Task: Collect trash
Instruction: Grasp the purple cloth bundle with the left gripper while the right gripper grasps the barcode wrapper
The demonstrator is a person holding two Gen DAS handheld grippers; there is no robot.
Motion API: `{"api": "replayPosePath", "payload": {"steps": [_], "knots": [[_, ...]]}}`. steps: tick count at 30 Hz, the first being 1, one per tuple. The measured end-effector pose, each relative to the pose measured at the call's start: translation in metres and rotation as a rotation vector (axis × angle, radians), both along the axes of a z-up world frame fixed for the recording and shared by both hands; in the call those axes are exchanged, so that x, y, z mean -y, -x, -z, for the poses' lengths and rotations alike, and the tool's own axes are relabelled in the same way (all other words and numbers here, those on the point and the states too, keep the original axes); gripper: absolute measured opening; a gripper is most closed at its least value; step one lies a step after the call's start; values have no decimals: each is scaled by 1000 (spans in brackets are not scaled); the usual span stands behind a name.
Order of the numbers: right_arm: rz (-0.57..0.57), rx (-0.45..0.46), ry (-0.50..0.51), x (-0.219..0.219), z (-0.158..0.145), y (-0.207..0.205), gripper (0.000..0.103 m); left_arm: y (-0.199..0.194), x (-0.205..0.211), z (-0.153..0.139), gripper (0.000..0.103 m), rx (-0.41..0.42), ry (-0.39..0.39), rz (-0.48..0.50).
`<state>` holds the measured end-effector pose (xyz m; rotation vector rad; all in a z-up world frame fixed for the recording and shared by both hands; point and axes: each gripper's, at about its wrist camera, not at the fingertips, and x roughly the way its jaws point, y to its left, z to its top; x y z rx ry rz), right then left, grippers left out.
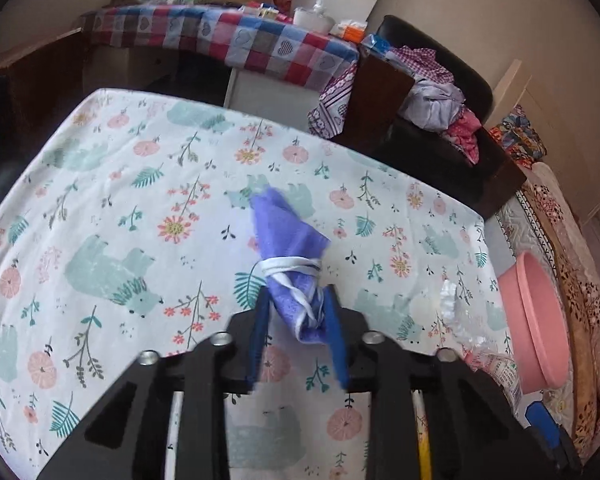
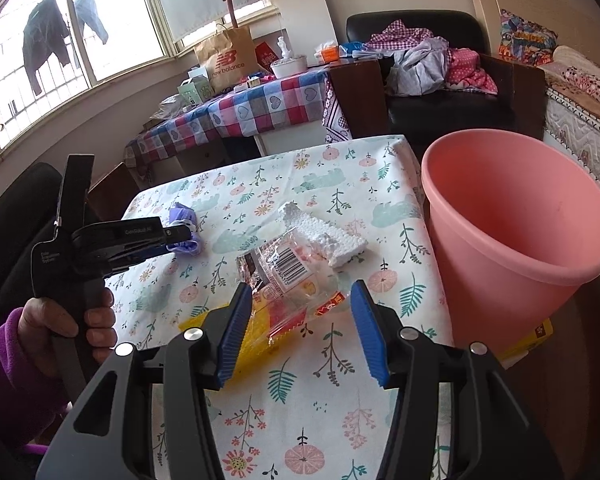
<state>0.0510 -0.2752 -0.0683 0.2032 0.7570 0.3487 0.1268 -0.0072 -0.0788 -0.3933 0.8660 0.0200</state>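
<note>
My left claw [image 1: 296,312] pinches the mask [image 1: 290,240] by its near end, 2 pads on it; most sticks out ahead. Right claw [image 2: 300,332] gapes empty, wrapper [image 2: 288,276] just ahead, bin [image 2: 516,216] to its right. Thin grip: mask may slip en route.

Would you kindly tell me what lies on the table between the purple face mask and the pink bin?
In the right wrist view, a white foam piece and a clear plastic wrapper lie between the mask and bin.
</note>
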Motion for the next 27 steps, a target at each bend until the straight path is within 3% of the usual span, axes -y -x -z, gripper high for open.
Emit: {"api": "replayPosePath", "payload": {"steps": [5, 11, 15, 20, 23, 27], "knots": [[-21, 9, 5, -4, -1, 1, 52, 12, 1, -11, 21, 28, -9, 38], [-53, 47, 60, -15, -17, -2, 52, 47, 4, -31, 21, 97, -81, 115], [-73, 40, 98, -23, -22, -9, 59, 70, -1, -43, 21, 132, -63, 144], [-181, 97, 94, -40, -31, 5, 59, 87, -5, -51, 21, 156, -51, 148], [-181, 126, 209, -56, -32, 5, 59, 91, -7, -51, 21, 157, -47, 146], [-164, 52, 295, -56, -14, -14, 59, 97, -11, -53, 21, 163, -33, 144]]}}
